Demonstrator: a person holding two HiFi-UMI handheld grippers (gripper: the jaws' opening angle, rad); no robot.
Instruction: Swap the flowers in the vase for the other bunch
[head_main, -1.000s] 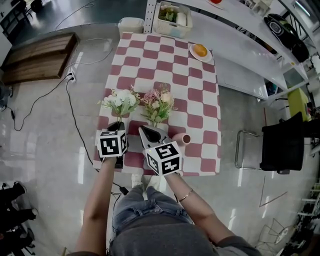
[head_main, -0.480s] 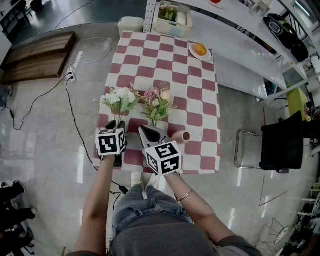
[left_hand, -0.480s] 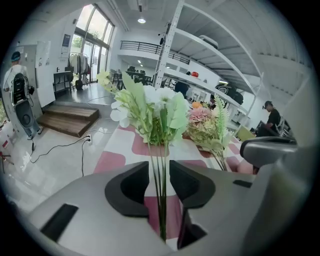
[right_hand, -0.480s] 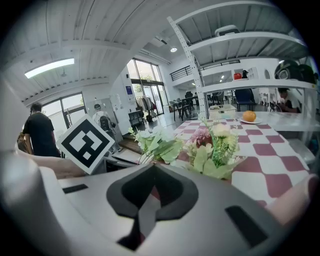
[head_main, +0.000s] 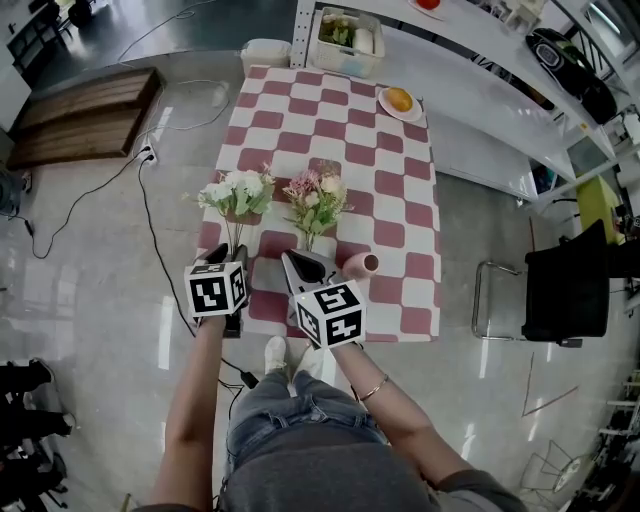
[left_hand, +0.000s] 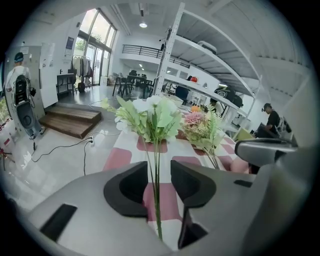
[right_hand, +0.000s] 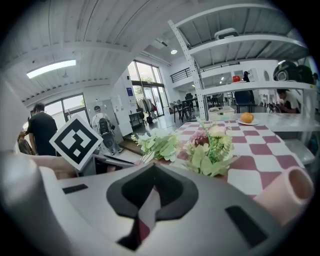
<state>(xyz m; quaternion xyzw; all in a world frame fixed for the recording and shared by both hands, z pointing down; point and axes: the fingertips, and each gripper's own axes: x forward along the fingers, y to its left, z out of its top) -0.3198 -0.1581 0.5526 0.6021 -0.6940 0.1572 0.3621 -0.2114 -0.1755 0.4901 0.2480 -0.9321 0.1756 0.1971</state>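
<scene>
— Entry one: the left tool?
— My left gripper: jaws apart and opening. The thin green stems of the white bunch run up through the gap, and neither pad presses on them. Location: I hold it at the near left corner of the red-and-white checked tabletop, with the blooms above the left edge.

— Entry two: the right tool?
— My right gripper: jaws narrow, drawn together at the tips and clamped on the stem of the pink bunch. That bunch stands upright over the near half of the tabletop, about midway between the left and right edges and just beside the white bunch. I cannot tell whether their leaves touch.

— Entry three: the vase?
— The pink vase: on the tabletop, close to the near edge, just right of my right gripper and apart from both bunches. I cannot tell whether it stands upright or lies tipped.

— Anything further?
— One plate bearing an orange, at the far right corner.
</scene>
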